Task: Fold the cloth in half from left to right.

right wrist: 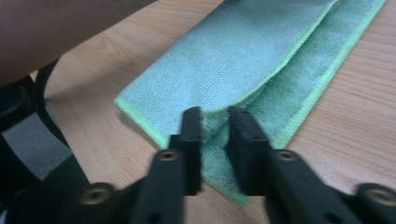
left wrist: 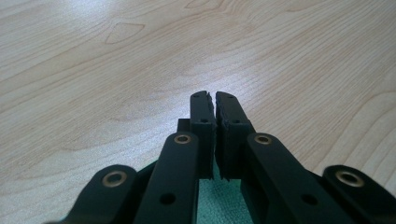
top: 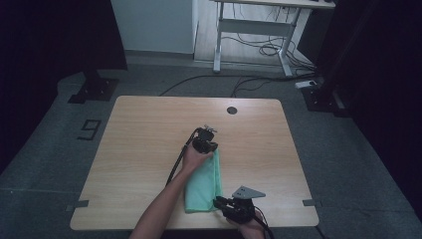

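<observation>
We can read one mark: a dark figure "9" (top: 90,129) set on the grey floor (top: 45,149), off the left edge of the wooden table (top: 149,129) and well to the left of the left gripper (top: 205,141) and its fingers. Seen from the high view it could also be taken as a "g". We find no legible text, brand or label on the table, the green cloth (top: 206,186) or either gripper.

The left gripper (left wrist: 215,100) reaches forward with jaws closed together; the right gripper (right wrist: 215,122) pinches green cloth (right wrist: 243,60).
</observation>
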`<state>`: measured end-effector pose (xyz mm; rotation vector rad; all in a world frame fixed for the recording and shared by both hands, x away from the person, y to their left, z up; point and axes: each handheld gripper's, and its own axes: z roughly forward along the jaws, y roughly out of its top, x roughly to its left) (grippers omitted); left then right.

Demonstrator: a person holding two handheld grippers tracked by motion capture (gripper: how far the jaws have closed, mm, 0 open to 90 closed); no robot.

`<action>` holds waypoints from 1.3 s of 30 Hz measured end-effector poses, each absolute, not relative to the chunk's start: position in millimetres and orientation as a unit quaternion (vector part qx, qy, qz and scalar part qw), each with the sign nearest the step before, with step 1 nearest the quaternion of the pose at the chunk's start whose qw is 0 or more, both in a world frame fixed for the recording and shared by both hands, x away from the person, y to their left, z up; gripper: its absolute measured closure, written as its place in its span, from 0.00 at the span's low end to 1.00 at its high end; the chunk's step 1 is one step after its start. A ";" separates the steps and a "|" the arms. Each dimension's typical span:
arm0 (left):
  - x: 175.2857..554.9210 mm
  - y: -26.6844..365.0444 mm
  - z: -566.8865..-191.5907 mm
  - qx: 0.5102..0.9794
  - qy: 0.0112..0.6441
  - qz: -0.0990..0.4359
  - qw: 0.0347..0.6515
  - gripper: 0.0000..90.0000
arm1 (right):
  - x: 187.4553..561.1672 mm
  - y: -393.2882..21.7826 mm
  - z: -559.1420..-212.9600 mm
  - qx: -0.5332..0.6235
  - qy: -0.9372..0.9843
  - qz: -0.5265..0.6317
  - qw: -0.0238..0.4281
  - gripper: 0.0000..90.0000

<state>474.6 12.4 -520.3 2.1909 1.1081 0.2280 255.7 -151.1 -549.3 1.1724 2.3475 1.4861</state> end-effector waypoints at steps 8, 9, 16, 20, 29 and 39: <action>471.3 11.5 -522.6 0.835 0.429 0.086 0.334 0.95 | 253.4 -139.5 -546.6 0.391 0.779 0.486 0.063 0.54; 471.3 11.9 -522.9 0.835 0.429 0.086 0.333 0.95 | 253.2 -137.3 -546.2 0.393 0.780 0.484 0.064 0.52; 469.7 15.8 -517.6 0.836 0.426 0.090 0.334 0.95 | 253.0 -126.0 -553.4 0.392 0.799 0.444 0.099 0.55; 469.4 16.9 -517.6 0.834 0.428 0.090 0.336 0.95 | 248.9 -123.3 -554.3 0.383 0.809 0.428 0.127 0.65; 465.9 13.5 -516.4 0.835 0.422 0.094 0.340 0.95 | 246.1 -123.0 -553.3 0.370 0.808 0.438 0.135 0.91; 466.9 6.8 -514.4 0.831 0.415 0.106 0.353 0.97 | 244.7 -141.1 -539.6 0.381 0.787 0.466 0.138 0.93</action>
